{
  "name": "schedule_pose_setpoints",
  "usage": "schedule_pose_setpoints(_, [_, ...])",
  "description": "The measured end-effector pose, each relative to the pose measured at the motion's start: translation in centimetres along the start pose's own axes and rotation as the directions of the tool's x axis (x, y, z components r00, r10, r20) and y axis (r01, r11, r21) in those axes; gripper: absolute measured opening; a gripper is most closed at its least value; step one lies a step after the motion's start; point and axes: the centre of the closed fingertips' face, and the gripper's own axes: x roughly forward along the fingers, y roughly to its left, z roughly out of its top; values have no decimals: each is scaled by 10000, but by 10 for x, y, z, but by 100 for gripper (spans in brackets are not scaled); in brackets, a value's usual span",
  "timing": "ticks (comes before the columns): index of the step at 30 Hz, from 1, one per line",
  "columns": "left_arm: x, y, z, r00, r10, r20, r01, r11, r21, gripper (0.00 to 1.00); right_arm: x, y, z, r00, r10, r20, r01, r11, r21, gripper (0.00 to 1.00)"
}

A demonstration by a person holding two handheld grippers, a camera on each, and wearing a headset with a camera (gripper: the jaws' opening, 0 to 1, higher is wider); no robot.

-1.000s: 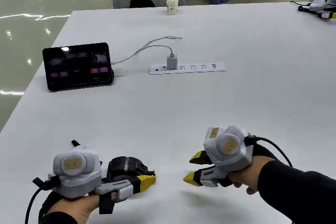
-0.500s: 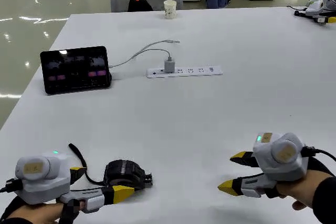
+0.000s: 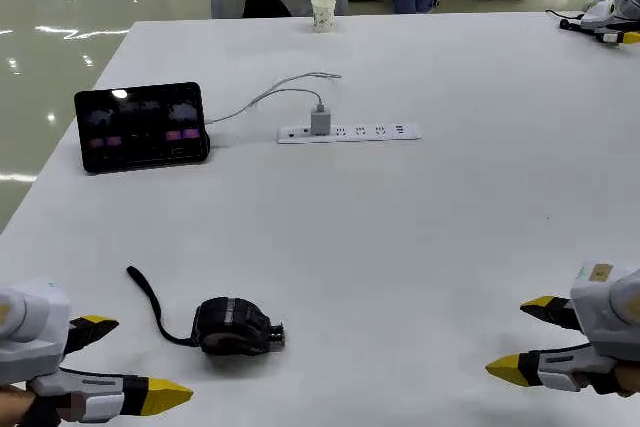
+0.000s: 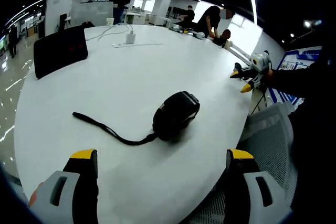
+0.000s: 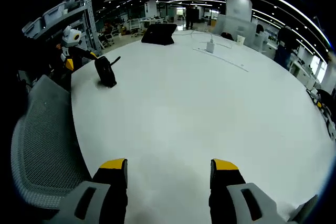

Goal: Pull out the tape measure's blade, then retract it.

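The black tape measure (image 3: 237, 325) lies on the white table (image 3: 400, 227) near the front left, its blade in and its black strap (image 3: 148, 293) trailing left. My left gripper (image 3: 135, 360) stands open a short way left of it, touching nothing. In the left gripper view the tape measure (image 4: 176, 115) lies ahead of the open left gripper (image 4: 161, 156), apart from it. My right gripper (image 3: 518, 337) is open at the front right with nothing between its fingers. In the right gripper view, the tape measure (image 5: 106, 71) is far off to the left of the right gripper (image 5: 169, 165).
A dark tablet (image 3: 142, 127) stands at the left. Behind the middle lies a white power strip (image 3: 348, 132) with a charger and cable. A paper cup (image 3: 322, 12) sits at the far edge, and other grippers (image 3: 610, 15) at the far right corner. A mesh chair (image 5: 42, 145) is by the front edge.
Both grippers have drawn apart and back toward the front edge. The left one has moved away from the tape measure, which now lies free on the table.
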Motion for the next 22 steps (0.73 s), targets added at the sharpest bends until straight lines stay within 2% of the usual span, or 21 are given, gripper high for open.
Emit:
schedule_pose_setpoints(1, [-5, 3, 1, 10000, 43, 64, -43, 10000, 2, 99, -3, -4, -4, 10000, -43, 8, 43, 10000, 36, 65])
schedule_pose_setpoints(5, [-17, 10, -1, 9998, 170, 78, -170, 9999, 16, 99, -13, -3, -9, 9999, -50, 152, 45, 9995, 327, 73])
schedule_pose_setpoints(7, [-25, 18, -2, 9988, 497, 38, -498, 9983, 317, 99, -17, -5, -11, 9997, -90, 209, 81, 9991, 423, 76])
schedule_pose_setpoints(8, [-27, 21, -1, 9980, 618, 93, -621, 9974, 371, 99, -18, -6, -13, 9997, -112, 197, 103, 9988, 469, 76])
schedule_pose_setpoints(9, [-32, 20, -1, 9985, 531, 111, -533, 9983, 254, 99, -20, -6, -14, 9997, -149, 176, 140, 9985, 521, 77])
schedule_pose_setpoints(11, [-38, 25, 2, 9966, 763, 310, -773, 9964, 336, 99, -23, -7, -15, 9997, -178, 184, 167, 9982, 582, 78])
schedule_pose_setpoints(19, [-52, 34, -6, 9937, 1101, 223, -1111, 9927, 476, 99, -27, -9, -15, 9992, -235, 310, 212, 9971, 730, 83])
schedule_pose_setpoints(22, [-56, 36, -8, 9930, 1165, 197, -1173, 9920, 458, 99, -28, -9, -18, 9996, -218, 181, 204, 9971, 728, 83])
